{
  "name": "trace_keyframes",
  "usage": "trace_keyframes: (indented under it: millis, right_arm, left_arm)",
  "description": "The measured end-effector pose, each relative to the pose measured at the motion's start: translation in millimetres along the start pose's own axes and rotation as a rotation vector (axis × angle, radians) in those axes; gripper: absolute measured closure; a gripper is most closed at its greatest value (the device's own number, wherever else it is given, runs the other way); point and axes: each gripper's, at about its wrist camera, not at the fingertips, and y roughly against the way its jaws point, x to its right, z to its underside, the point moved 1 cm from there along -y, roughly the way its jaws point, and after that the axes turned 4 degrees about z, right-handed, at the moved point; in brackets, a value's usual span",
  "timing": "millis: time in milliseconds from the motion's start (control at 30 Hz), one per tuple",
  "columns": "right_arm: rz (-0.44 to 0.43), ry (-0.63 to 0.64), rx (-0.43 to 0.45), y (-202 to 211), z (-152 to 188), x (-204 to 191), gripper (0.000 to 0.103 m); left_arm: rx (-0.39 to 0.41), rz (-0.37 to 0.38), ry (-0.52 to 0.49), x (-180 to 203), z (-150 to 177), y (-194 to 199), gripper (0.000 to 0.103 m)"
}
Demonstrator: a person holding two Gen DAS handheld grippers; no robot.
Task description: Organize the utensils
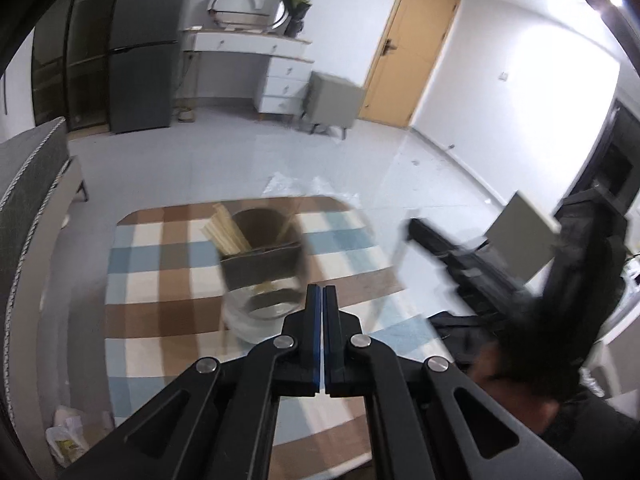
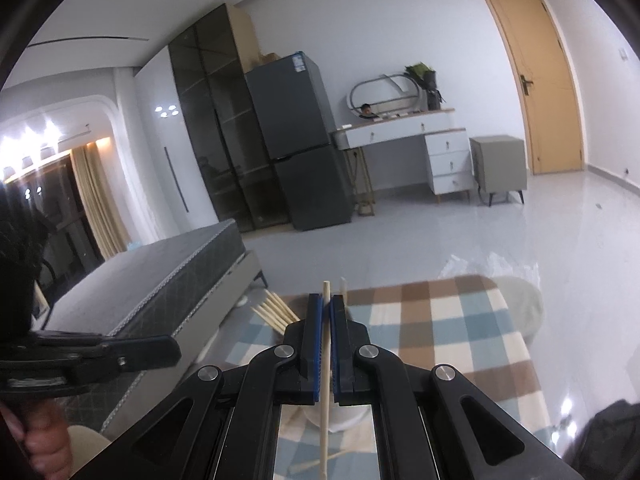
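Note:
A clear glass cup (image 1: 262,268) stands on the checked tablecloth (image 1: 160,280) and holds several wooden chopsticks (image 1: 228,228). My left gripper (image 1: 322,292) is shut and empty, just right of the cup's base. My right gripper (image 2: 329,308) is shut on a wooden chopstick (image 2: 326,380) that runs upright between its blue pads, with a second chopstick tip (image 2: 342,284) showing just behind. The chopsticks in the cup (image 2: 276,312) show left of its fingers; the cup's base (image 2: 340,416) shows below them. The right gripper also appears blurred at the right of the left wrist view (image 1: 460,256).
The table's far edge (image 1: 240,202) drops to a white tiled floor. A grey bed (image 2: 168,276) lies to the left. A fridge (image 2: 296,140), a white desk (image 2: 420,140), a grey cabinet (image 2: 498,162) and a wooden door (image 2: 536,76) stand at the far wall.

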Motion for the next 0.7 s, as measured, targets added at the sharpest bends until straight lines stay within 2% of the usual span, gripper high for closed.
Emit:
trace_keyframes:
  millis: [67,133,200,333,533,600,700]
  right_arm:
    - [0.013,-0.034,-0.016,0.0,7.0,16.6,0.100]
    - [0.028,-0.064,-0.033,0.4,13.2,32.9,0.100]
    - [0.056,-0.098,-0.051,2.3,22.9,55.5,0.100]
    - [0.099,-0.175,-0.079,8.1,34.9,93.6,0.100]
    - [0.136,-0.302,-0.093,18.5,43.1,137.6,0.100]
    - [0.135,-0.320,-0.087,20.1,42.2,144.7,0.100]
    - [0.121,-0.347,-0.078,22.2,41.2,151.0,0.100]
  left_arm:
    - [-0.119,0.023,0.003,-7.6,13.0,-30.8,0.096]
    - [-0.186,0.002,-0.017,-10.6,27.5,-57.7,0.056]
    - [-0.219,-0.038,-0.047,-10.2,42.2,-83.5,0.045]
    - [-0.332,-0.072,-0.152,3.5,59.2,-140.3,0.044]
    - [-0.365,-0.117,-0.303,35.3,54.4,-203.6,0.044]
    - [-0.398,-0.140,-0.339,41.2,51.8,-227.7,0.044]
    - [-0.482,-0.126,-0.356,48.0,49.8,-263.4,0.044]
